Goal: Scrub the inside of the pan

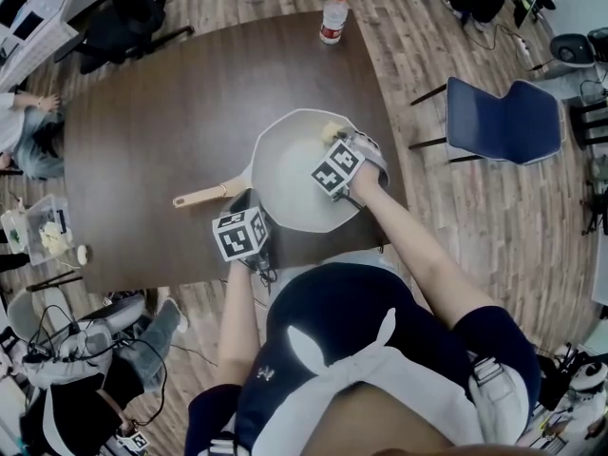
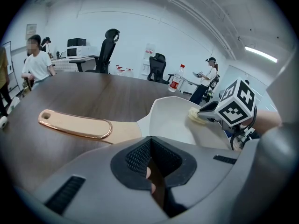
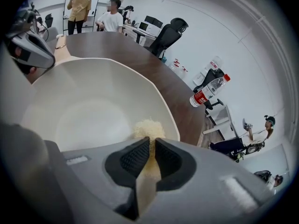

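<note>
A pale pan (image 1: 299,174) with a wooden handle (image 1: 204,196) sits on the dark table (image 1: 161,131). My right gripper (image 1: 334,145) is shut on a pale yellow sponge (image 1: 332,129), which presses on the pan's inner wall at the far rim. In the right gripper view the sponge (image 3: 148,129) sticks out between the pads of that gripper (image 3: 150,146) over the pan's inside (image 3: 79,106). My left gripper (image 1: 245,207) is at the near-left rim beside the handle; its jaws (image 2: 152,160) are closed on a thin dark edge, seemingly the pan's rim. The pan (image 2: 173,120) lies ahead of it.
A water bottle (image 1: 332,17) stands at the table's far edge. A blue chair (image 1: 499,122) is to the right of the table. A seated person (image 1: 24,126) and a plastic box (image 1: 43,231) on the floor are at the left. Cables lie on the floor.
</note>
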{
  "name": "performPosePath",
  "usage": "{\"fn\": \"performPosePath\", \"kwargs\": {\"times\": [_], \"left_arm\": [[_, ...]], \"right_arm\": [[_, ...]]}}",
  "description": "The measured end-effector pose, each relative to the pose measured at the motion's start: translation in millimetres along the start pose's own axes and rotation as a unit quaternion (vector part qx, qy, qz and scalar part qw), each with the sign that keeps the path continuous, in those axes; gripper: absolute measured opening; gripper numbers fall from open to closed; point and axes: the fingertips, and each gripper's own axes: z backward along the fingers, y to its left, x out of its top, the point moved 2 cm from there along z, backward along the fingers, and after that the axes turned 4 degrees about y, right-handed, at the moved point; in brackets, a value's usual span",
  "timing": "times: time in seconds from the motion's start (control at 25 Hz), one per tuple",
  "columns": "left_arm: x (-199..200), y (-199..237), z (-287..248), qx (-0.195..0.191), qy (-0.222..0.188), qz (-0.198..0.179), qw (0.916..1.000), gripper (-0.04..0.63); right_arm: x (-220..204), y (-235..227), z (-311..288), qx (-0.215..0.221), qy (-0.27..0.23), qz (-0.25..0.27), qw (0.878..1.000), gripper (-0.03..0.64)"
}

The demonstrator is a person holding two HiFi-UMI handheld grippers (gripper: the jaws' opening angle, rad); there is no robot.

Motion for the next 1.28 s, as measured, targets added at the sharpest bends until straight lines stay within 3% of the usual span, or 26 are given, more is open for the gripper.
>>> {"fn": "performPosePath", "kwargs": {"times": [0.32, 0.72, 0.96, 1.28], "left_arm": [[-3.2, 0.0, -0.9, -0.002, -0.001, -0.005, 1.0, 0.003], [-1.7, -0.2, -1.4, -0.005, 0.001, -0.013, 0.9999, 0.003], [-2.5, 0.5, -2.0, -0.002, 0.001, -0.012, 0.9999, 0.003], [-2.9, 1.0, -1.8, 0.001, -0.002, -0.01, 0.9999, 0.003]], "right_arm": [[-14.5, 7.2, 2.1, 0.011, 0.025, 0.026, 0.999, 0.034], [-27.1, 12.5, 3.3, 0.06, 0.077, 0.052, 0.994, 0.034], [-37.1, 19.2, 3.1, 0.103, 0.133, 0.079, 0.983, 0.034], [-52.3, 26.5, 5.7, 0.157, 0.195, 0.067, 0.966, 0.034]]}}
